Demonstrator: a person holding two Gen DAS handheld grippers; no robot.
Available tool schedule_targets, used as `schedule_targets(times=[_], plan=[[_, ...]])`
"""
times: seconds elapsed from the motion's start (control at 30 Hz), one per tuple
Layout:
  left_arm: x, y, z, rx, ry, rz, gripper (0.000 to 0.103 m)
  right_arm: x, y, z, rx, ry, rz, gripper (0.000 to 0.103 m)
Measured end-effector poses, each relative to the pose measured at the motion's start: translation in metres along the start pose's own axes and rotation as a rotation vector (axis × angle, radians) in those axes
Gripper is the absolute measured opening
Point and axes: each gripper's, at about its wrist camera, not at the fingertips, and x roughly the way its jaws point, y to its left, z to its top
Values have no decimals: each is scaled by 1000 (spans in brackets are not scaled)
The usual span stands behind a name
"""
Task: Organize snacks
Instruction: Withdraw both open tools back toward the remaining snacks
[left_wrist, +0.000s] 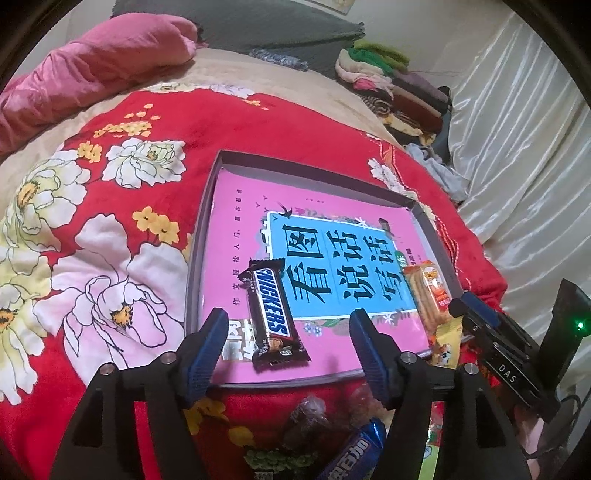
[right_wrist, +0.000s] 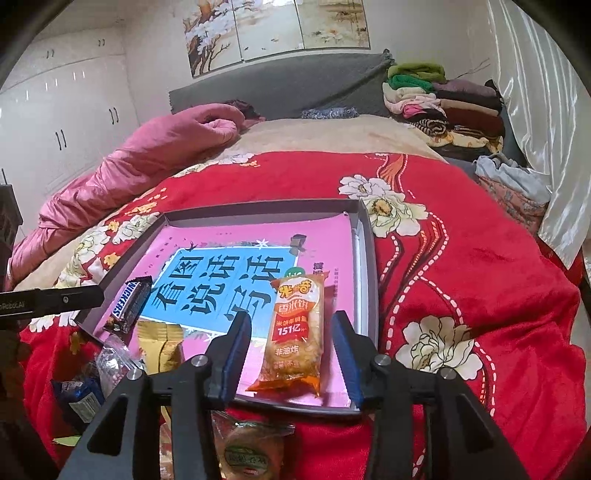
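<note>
Jaws: both my left gripper (left_wrist: 288, 343) and right gripper (right_wrist: 291, 354) spread wide, grasping nothing.
Snickers bar (left_wrist: 271, 314): lies in the tray (left_wrist: 201, 236), between my left jaws.
Rice cracker pack (right_wrist: 295, 336): in the tray, between my right jaws.

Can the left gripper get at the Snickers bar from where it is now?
Probably yes. The left gripper is open, and the Snickers bar lies flat in the box lid between its fingers with nothing over it. The orange rice cracker pack lies well to the side, by the right gripper.
</note>
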Motion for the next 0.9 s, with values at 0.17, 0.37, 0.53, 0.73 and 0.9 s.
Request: schedule_targets(times=[0.17, 0.37, 0.53, 0.73, 0.9], plan=[[-6, -1, -1, 11, -8, -5, 75, -6, 3, 1, -10, -22, 13, 53], [-14, -3, -3, 26, -17, -6, 78, -12, 7, 2, -19, -37, 22, 59], [-20, -3, -3, 28, -32, 10, 79, -17, 8, 3, -22, -48, 30, 64], [-29, 0, -3, 24, -50, 18, 79, -24, 10, 3, -26, -62, 41, 66], [-33, 0, -8, 38, -43, 14, 80, -30, 14, 2, -41, -73, 50, 66]])
